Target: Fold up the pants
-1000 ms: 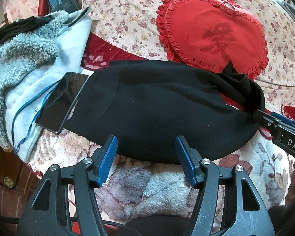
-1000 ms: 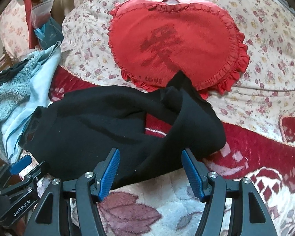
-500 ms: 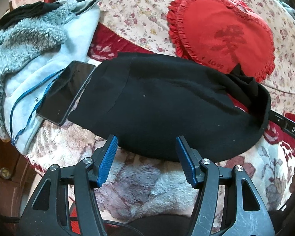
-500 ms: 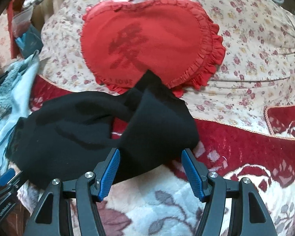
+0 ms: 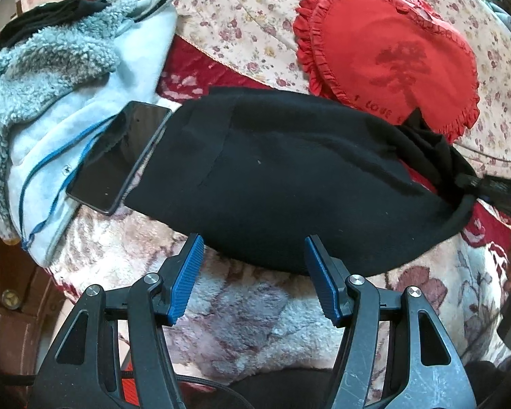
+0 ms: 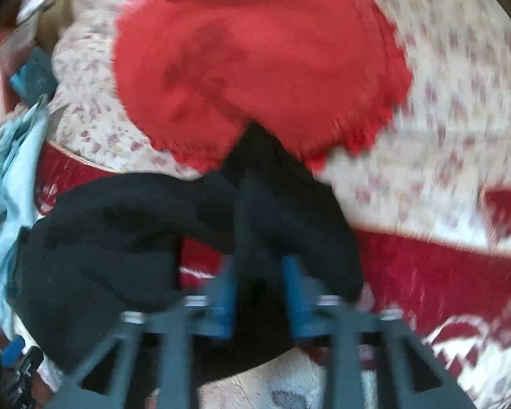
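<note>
The black pants [image 5: 282,184] lie folded in a long bundle across a flowered blanket [image 5: 248,320]. My left gripper [image 5: 252,279] is open and empty, just short of the pants' near edge. In the blurred right wrist view my right gripper [image 6: 259,293] has its jaws close together around the right end of the pants [image 6: 282,211]. From the left wrist view the right gripper [image 5: 494,187] shows at the pants' bunched right end.
A black phone [image 5: 119,156] lies against the pants' left end on a pale blue fleece jacket [image 5: 51,109]. A red heart-shaped cushion [image 5: 391,54] rests behind on a floral quilt [image 5: 228,17]. The bed's left edge drops off by wooden furniture [image 5: 6,306].
My right gripper moved forward onto the pants' right end and its jaws closed from wide open. The left gripper stayed open and drew slightly closer to the pants.
</note>
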